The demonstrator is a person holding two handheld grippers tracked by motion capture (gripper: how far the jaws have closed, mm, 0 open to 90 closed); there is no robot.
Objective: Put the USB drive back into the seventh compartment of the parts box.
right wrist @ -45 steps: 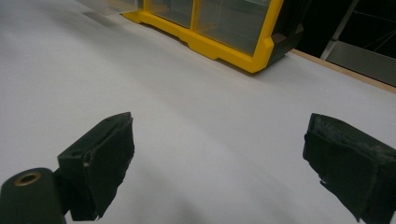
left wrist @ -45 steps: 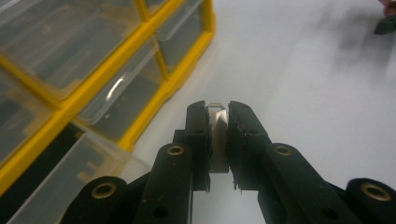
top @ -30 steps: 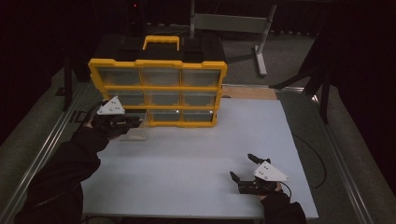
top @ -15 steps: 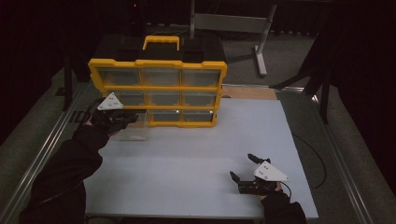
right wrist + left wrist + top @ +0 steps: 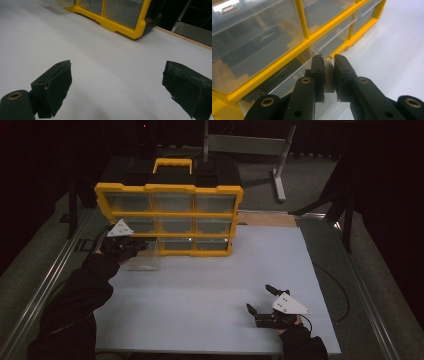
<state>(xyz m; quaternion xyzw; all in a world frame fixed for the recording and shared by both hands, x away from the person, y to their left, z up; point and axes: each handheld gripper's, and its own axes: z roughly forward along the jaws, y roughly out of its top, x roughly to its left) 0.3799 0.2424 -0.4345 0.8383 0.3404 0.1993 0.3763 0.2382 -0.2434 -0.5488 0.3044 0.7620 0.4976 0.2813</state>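
Note:
A yellow organizer (image 5: pixel 170 212) with clear drawers stands at the back of the white table top (image 5: pixel 210 285). Its bottom-left clear drawer (image 5: pixel 142 262) is pulled out onto the table. My left gripper (image 5: pixel 146 245) is shut on that drawer's thin front wall. In the left gripper view the clear wall (image 5: pixel 329 82) sits pinched between the two black pads of the left gripper (image 5: pixel 328 62), with the organizer's yellow frame (image 5: pixel 287 53) just behind. My right gripper (image 5: pixel 260 299) rests open at the near right of the table. Between the wide-apart jaws of the right gripper (image 5: pixel 117 82) there is bare table.
A yellow carry handle (image 5: pixel 172 164) tops the organizer's black case. A metal stand (image 5: pixel 250 145) rises behind it. A metal rail (image 5: pixel 55 270) runs along the table's left side. A wooden strip (image 5: pixel 265 219) lies at the table's back right. A cable (image 5: pixel 335 285) curves over the right edge.
My left hand has shifted slightly with the drawer still in its grip, and its forearm has swung a little to the right. The right gripper has not moved.

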